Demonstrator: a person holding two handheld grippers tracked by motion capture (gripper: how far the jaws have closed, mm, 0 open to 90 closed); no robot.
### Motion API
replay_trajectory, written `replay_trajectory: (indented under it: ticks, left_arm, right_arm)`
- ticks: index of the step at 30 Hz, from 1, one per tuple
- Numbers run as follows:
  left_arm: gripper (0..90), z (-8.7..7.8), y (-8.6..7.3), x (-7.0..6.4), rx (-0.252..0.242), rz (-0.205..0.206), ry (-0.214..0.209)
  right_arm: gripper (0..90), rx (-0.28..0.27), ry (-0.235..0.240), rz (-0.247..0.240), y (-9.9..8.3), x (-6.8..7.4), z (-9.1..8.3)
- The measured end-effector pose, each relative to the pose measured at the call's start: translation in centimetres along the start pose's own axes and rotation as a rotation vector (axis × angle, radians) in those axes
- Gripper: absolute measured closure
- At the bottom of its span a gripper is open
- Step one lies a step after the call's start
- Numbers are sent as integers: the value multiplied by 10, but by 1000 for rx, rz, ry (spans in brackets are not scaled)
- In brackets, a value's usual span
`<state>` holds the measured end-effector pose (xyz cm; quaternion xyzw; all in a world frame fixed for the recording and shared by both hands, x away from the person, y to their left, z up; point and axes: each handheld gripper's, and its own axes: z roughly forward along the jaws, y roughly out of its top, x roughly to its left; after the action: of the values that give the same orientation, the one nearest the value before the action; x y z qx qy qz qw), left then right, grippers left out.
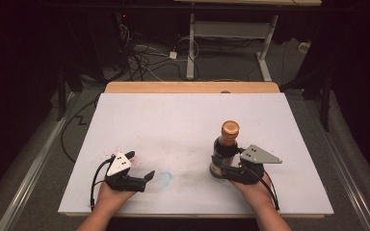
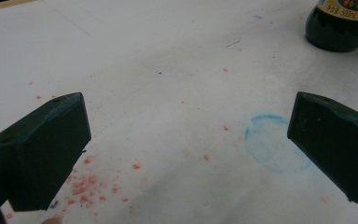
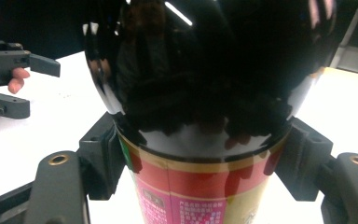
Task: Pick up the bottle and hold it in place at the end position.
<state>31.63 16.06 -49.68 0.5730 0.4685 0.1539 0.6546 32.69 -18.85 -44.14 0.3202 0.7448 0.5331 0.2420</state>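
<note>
One counter (image 1: 188, 125), white and stained. One dark glass bottle (image 1: 225, 151) stands upright right of centre: probably heavy, rigid, slick and breakable, best gripped low on the labelled body, not the copper cap (image 1: 230, 128). Two tongs: right tongs (image 1: 223, 166) clamp the bottle's body; left tongs (image 1: 141, 166) gape wide, empty, well apart from it.

A white table sheet (image 1: 183, 125) carries a faint blue ring mark (image 1: 165, 178) near its front edge and scattered red specks (image 2: 88, 184) toward the left. A wooden table edge (image 1: 192, 87) shows at the far side, with tangled cables (image 1: 142, 57) on the floor beyond.
</note>
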Motion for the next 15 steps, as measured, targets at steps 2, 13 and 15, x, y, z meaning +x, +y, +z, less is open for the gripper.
replay_trajectory:
  ticks: [2, 13, 15]
  left_arm:
    - [0, 0, 0, 0, 0, -2, 0]
    - [0, 0, 0, 0, 1, 1, -2]
    - [0, 0, 0, 0, 0, 2, -4]
  right_arm:
    - [303, 11, -2, -7, 1, 1, -1]
    - [320, 39, -7, -30, 6, 2, 0]
    - [320, 49, -12, -31, 9, 2, 2]
